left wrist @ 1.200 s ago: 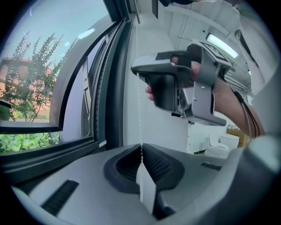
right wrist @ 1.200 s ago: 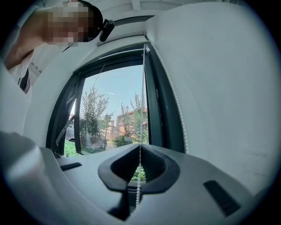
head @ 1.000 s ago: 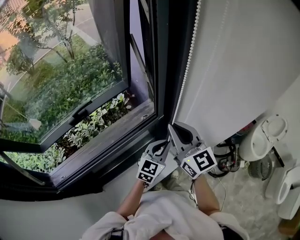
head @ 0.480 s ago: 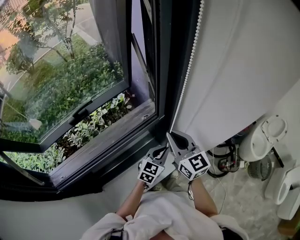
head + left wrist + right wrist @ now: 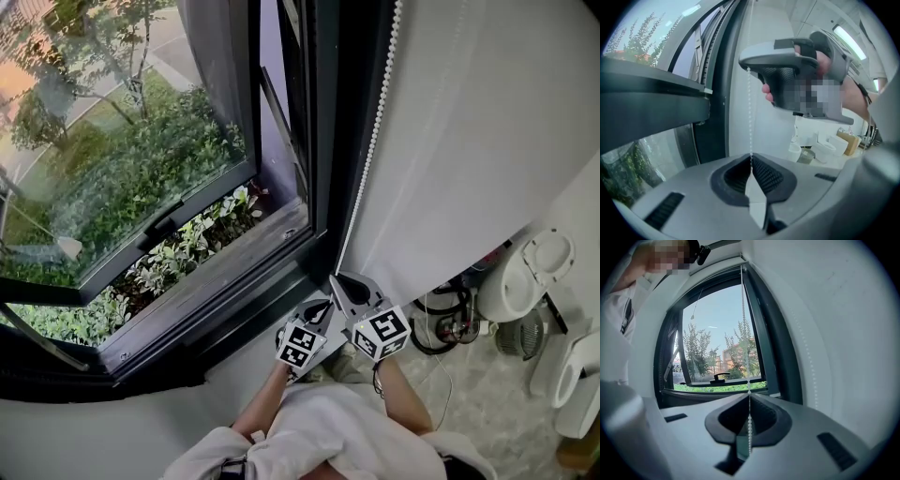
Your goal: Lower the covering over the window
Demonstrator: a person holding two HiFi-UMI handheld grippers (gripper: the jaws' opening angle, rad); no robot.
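Note:
A white roller blind (image 5: 469, 141) hangs to the right of the dark-framed window (image 5: 141, 169). Its white bead chain (image 5: 370, 150) runs down the frame's right edge to both grippers, low in the head view. My right gripper (image 5: 335, 281) is the upper one and is shut on the bead chain (image 5: 745, 333), which passes between its closed jaws. Just below it, my left gripper (image 5: 319, 309) is also shut on the chain (image 5: 750, 117). In the left gripper view the right gripper (image 5: 749, 65) sits higher on the same strand.
The casement sash is swung open, with its handle (image 5: 717, 377) and green bushes (image 5: 187, 244) outside. The dark sill (image 5: 216, 291) lies left of the grippers. On the floor at the right are white fixtures (image 5: 534, 267), a small fan (image 5: 520, 333) and cables (image 5: 441, 323).
Both grippers have sunk together, still shut on the bead chain, ending lower beside the sill. The chain has come down with them.

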